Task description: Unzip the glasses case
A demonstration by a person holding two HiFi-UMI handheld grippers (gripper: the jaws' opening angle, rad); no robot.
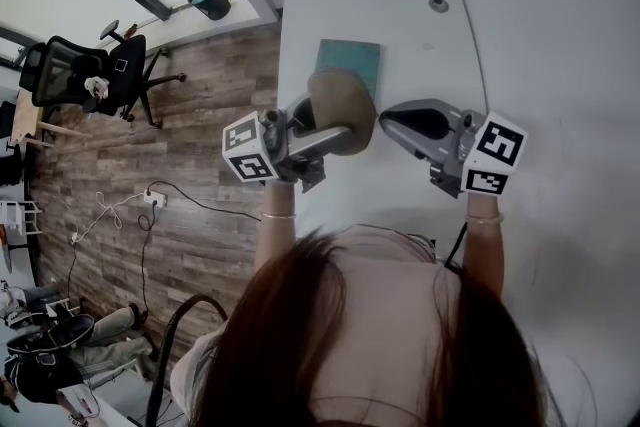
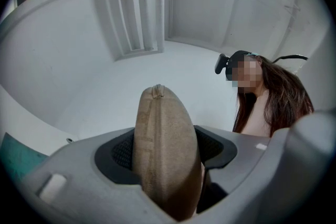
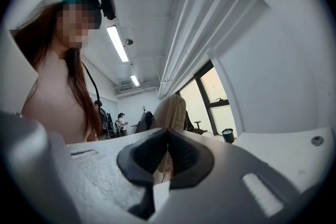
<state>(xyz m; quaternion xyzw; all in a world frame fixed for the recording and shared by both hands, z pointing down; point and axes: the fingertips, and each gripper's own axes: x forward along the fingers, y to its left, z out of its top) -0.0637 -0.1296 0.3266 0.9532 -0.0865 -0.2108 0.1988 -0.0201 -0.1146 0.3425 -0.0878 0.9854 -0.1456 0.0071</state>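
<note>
The left gripper [image 1: 325,137] pinches the tan, fabric-covered oval glasses case [image 1: 341,111] on edge above the white table [image 1: 410,35]. The right gripper [image 1: 392,125], jaws pressed together on nothing I can see, sits just right of it. The case looks light and stiff-shelled, so I'd grip mid-body and pinch the zip pull, which I can't spot.

The left gripper [image 2: 167,151] clamps a tan glasses case [image 2: 160,118] between its dark padded jaws at lower centre, the case standing on edge with its stitched seam running up toward the camera. At the lower left lie a white table [image 2: 37,134] and a teal mat [image 2: 16,157]. A long-haired person [image 2: 270,105] wearing a headset is at the right.
</note>
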